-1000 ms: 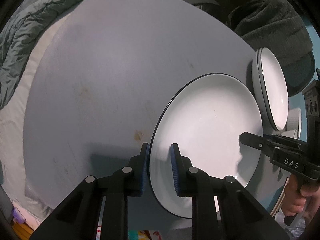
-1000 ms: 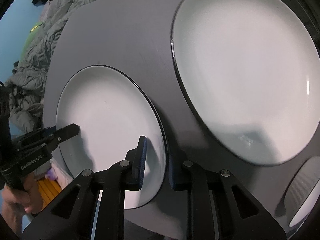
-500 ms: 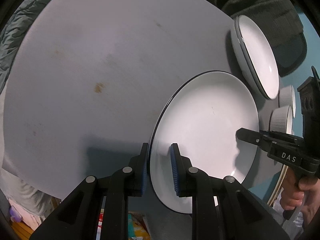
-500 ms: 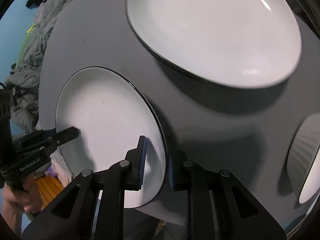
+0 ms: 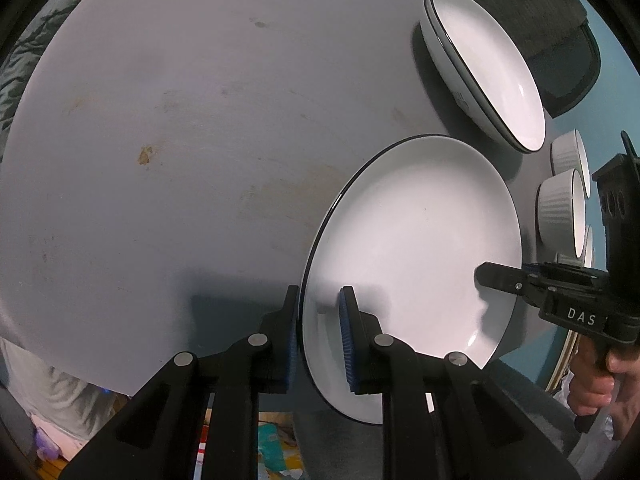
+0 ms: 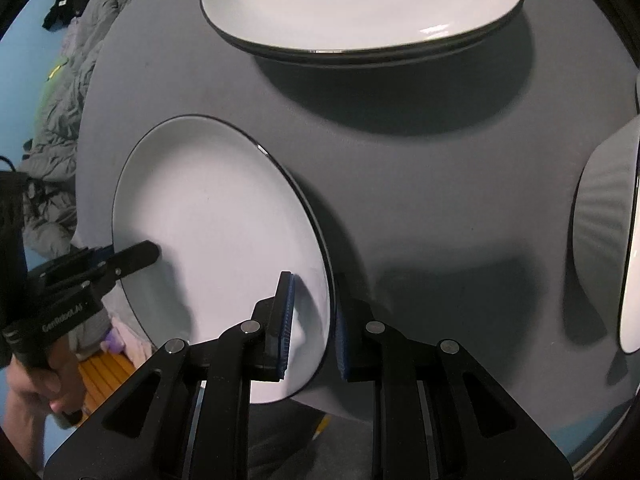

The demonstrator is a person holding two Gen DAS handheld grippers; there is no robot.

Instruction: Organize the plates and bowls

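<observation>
Left wrist view: left gripper (image 5: pixel 318 336) clamps near rim of plate (image 5: pixel 416 256), one pad under, one on top.
Change, left view: stacked plates (image 5: pixel 486 68) and ribbed bowls (image 5: pixel 562 208) now closer, up and right of the claw; table (image 5: pixel 180 140) stain farther left than a second ago.
Right wrist view: right gripper (image 6: pixel 312 320) pinches opposite rim of plate (image 6: pixel 216 240), rim between its pads; left gripper (image 6: pixel 132 256) grips far-left edge.
Change, right view: stacked plates (image 6: pixel 360 0) now straight ahead of the claw, bowl (image 6: pixel 604 240) to its right.
Meaning: plate held by both claws, carried toward the stack; lowering onto it likely next.
</observation>
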